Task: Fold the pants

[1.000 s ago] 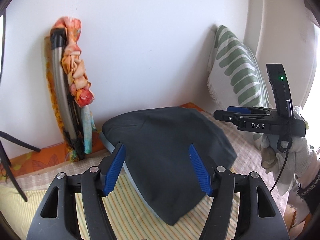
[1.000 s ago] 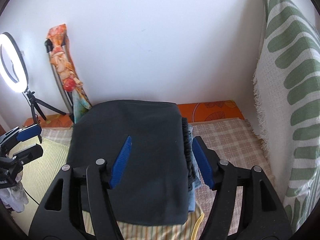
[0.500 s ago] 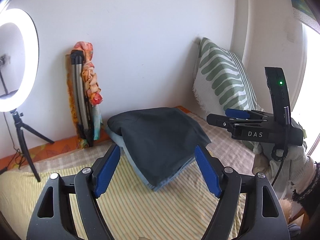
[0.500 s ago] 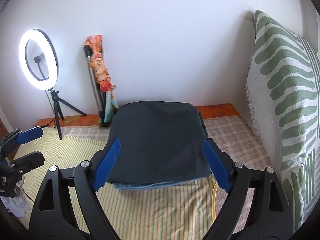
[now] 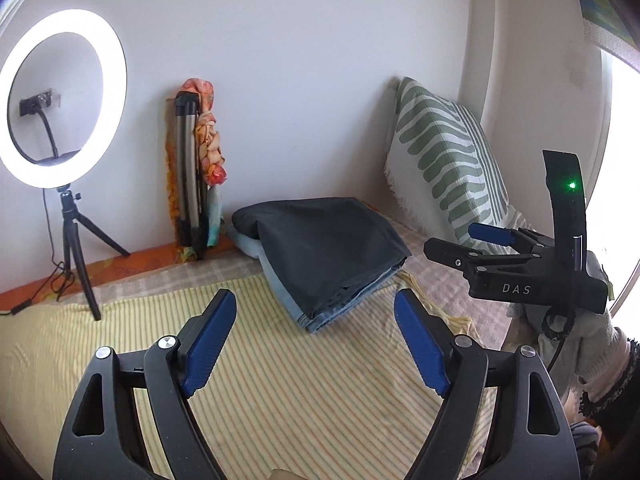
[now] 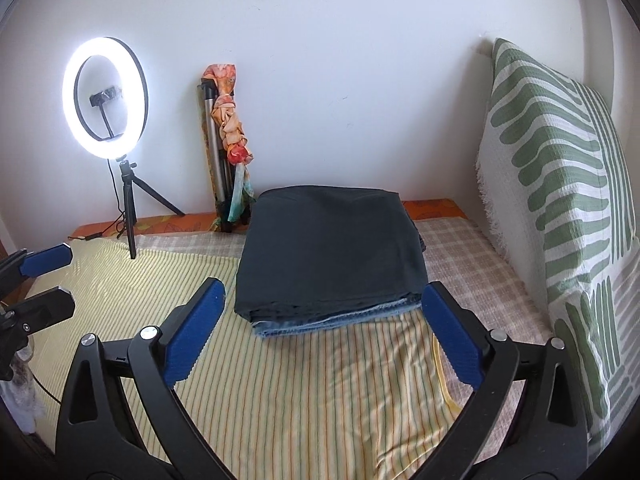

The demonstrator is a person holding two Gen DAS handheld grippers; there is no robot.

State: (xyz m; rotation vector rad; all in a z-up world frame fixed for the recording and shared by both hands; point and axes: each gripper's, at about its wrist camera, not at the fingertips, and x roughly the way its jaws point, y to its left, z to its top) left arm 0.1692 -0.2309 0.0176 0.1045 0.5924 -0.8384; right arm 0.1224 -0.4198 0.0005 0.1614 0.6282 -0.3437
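- Pants (image 6: 328, 252), dark and folded into a neat block, lie on top of a folded pale blue garment (image 6: 332, 320) on the striped yellow bedcover (image 6: 280, 392), ahead of both grippers and touched by neither.
- Far left of the right gripper, a lit ring light (image 6: 105, 96) stands on its small tripod by the wall; a second ago only its edge showed in this view, now the whole ring and stand are in sight.
- Right of the light, a folded stand wrapped in orange cloth (image 6: 228, 128) leans on the wall, just beyond the pants' left rear corner.
- Left gripper (image 5: 314, 310): released, jaws opening, nothing between the blue pads. A second ago the pants filled the gap between them; now the stack lies well ahead and the bare striped cover shows between the fingers.
- Right gripper (image 6: 320, 300): released too, jaws opening to a wide spread. Its pads flank the near edge of the stack without touching it; earlier they sat over the dark cloth, and the stack now looks smaller and farther off.
- In the left view the right gripper appears at the right edge, held by a hand in a pale glove (image 5: 576, 332), beside the stack rather than over it.
- Far right, a green-and-white patterned pillow (image 6: 560, 200) stands against the wall, beyond the checked cloth (image 6: 460, 248) next to the pants.
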